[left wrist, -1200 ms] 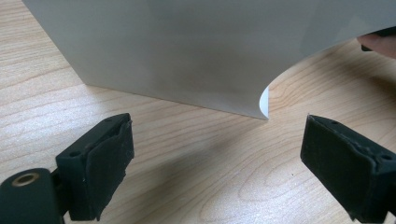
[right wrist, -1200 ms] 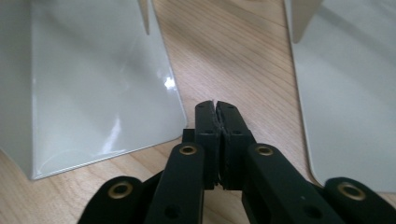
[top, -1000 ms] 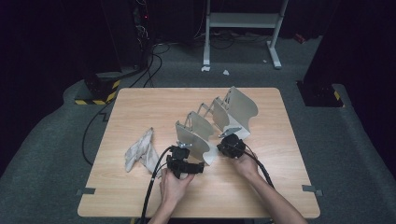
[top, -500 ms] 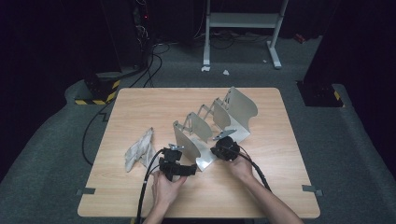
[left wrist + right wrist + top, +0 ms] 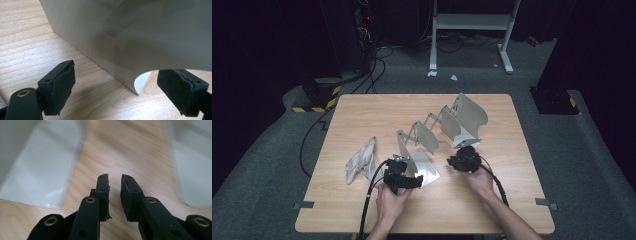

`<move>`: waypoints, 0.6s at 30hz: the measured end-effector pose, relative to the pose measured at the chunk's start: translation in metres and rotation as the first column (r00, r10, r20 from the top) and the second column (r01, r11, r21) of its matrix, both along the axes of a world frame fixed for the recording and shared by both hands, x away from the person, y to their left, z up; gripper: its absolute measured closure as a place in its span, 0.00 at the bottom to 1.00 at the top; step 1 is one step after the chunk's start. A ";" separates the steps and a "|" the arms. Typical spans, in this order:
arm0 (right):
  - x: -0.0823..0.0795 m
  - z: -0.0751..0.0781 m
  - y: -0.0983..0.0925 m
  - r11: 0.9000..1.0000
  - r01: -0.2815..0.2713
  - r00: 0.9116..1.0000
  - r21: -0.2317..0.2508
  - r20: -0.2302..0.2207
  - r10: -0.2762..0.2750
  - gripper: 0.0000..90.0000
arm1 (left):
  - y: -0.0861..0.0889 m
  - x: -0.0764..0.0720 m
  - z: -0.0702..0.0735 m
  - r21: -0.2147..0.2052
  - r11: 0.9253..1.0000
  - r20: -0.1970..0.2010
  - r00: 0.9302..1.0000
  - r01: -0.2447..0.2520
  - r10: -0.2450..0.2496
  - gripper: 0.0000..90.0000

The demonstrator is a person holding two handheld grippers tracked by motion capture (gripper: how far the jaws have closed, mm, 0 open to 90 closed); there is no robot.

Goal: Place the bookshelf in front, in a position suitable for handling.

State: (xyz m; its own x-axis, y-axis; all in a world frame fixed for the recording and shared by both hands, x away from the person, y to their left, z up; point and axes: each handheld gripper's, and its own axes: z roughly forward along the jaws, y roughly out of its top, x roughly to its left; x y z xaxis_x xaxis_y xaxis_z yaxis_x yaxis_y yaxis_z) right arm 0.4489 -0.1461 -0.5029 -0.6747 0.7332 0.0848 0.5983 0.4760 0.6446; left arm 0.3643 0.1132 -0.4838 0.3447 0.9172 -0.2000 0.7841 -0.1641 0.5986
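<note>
A folding metal rack of several upright grey plates joined by scissor links stands across the table's middle. My left gripper sits at the rack's nearest plate. In the left gripper view, the left gripper is open wide, and the plate's lower corner lies just ahead of the gap, untouched. My right gripper hovers between two plates. In the right gripper view, the right gripper's jaws have just been opening and stand slightly apart with nothing between them. Blurred pale plate bases lie on either side.
A crumpled white cloth lies on the wooden table, left of the left hand. Cables trail from both grippers toward the near edge. A dark floor, cables and a metal stand lie beyond the table.
The right gripper slid left toward the front plate, then back right. The left hand pulled slightly nearer early on and has since held still.
</note>
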 end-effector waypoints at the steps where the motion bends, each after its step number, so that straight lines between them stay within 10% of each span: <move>1: 0.003 0.001 -0.010 0.999 0.032 0.999 -0.002 0.000 -0.032 0.83 | 0.000 0.001 -0.001 0.000 1.000 -0.002 1.000 -0.005 0.005 0.18; 8: 0.017 0.007 -0.049 0.986 0.160 0.987 -0.040 0.041 -0.159 0.78 | 0.001 0.007 0.004 0.001 1.000 0.041 0.999 -0.031 0.031 0.23; 18: 0.039 0.018 -0.057 0.960 0.268 0.962 -0.079 0.080 -0.262 0.77 | 0.009 0.028 0.009 0.023 1.000 0.027 1.000 -0.014 0.014 0.29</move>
State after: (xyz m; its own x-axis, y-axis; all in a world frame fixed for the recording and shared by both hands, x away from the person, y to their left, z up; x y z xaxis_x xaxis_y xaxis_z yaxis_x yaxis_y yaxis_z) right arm 0.4876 -0.2028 -0.4851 -0.4568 0.8891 -0.0277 0.6671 0.3630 0.6505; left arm 0.3920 0.1220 -0.4746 0.3367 0.9262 -0.1699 0.7701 -0.1670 0.6156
